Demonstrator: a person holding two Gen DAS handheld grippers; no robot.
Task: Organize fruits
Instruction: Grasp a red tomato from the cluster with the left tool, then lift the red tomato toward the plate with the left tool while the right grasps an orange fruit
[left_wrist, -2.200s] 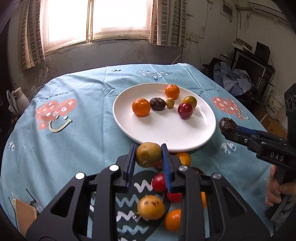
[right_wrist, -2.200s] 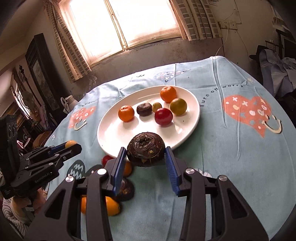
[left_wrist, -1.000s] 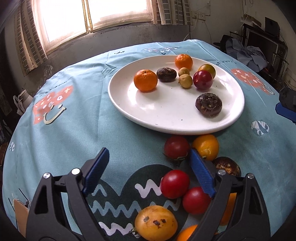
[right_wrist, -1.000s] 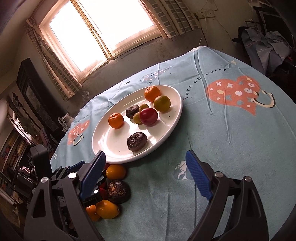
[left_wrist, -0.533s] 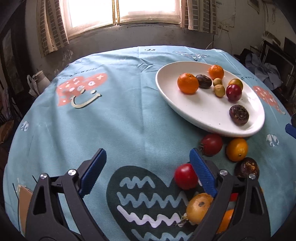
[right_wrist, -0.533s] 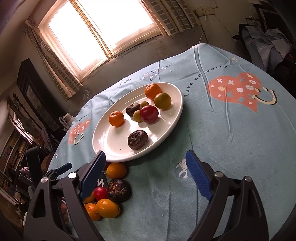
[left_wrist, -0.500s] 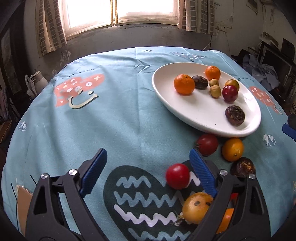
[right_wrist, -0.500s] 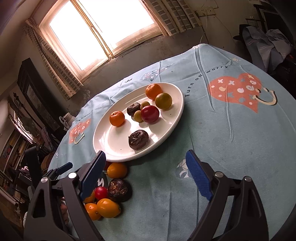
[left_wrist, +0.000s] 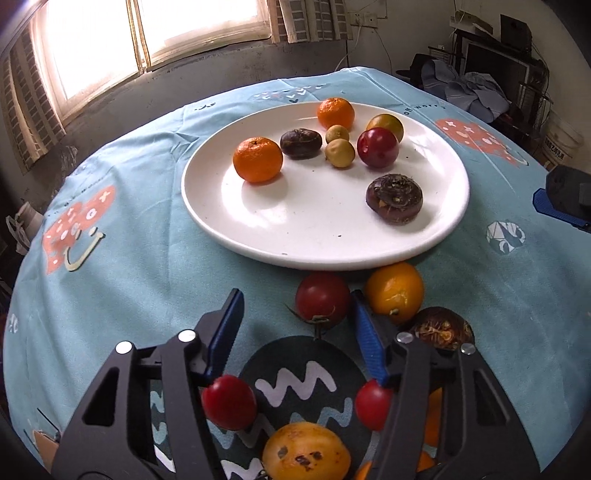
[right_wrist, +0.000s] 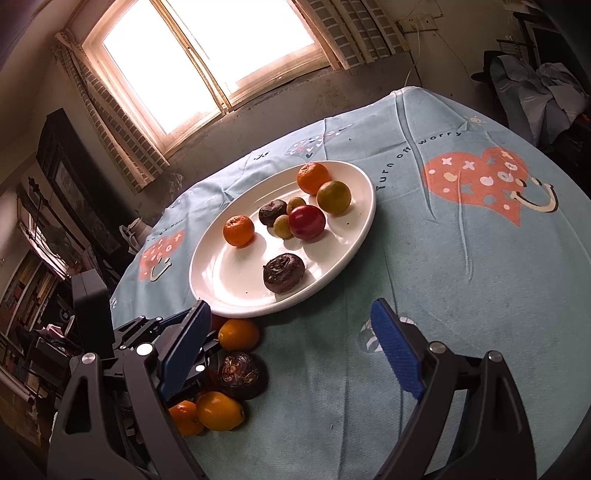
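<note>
Both wrist views look down, seemingly close, sharing the plate (left_wrist: 325, 236).

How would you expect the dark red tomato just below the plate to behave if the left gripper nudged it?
The tomato looks round and smooth, so it would probably roll. The orange fruit beside it might stop it.

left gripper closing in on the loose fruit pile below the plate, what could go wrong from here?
1. The left gripper has just been closing, yet nothing sits squarely between its pads; the dark red tomato is off-centre by the right pad and may squirt out.
2. That tomato touches the orange fruit, so a nudge could roll it away.
3. Both lie against the plate rim; the pads could knock it.
</note>
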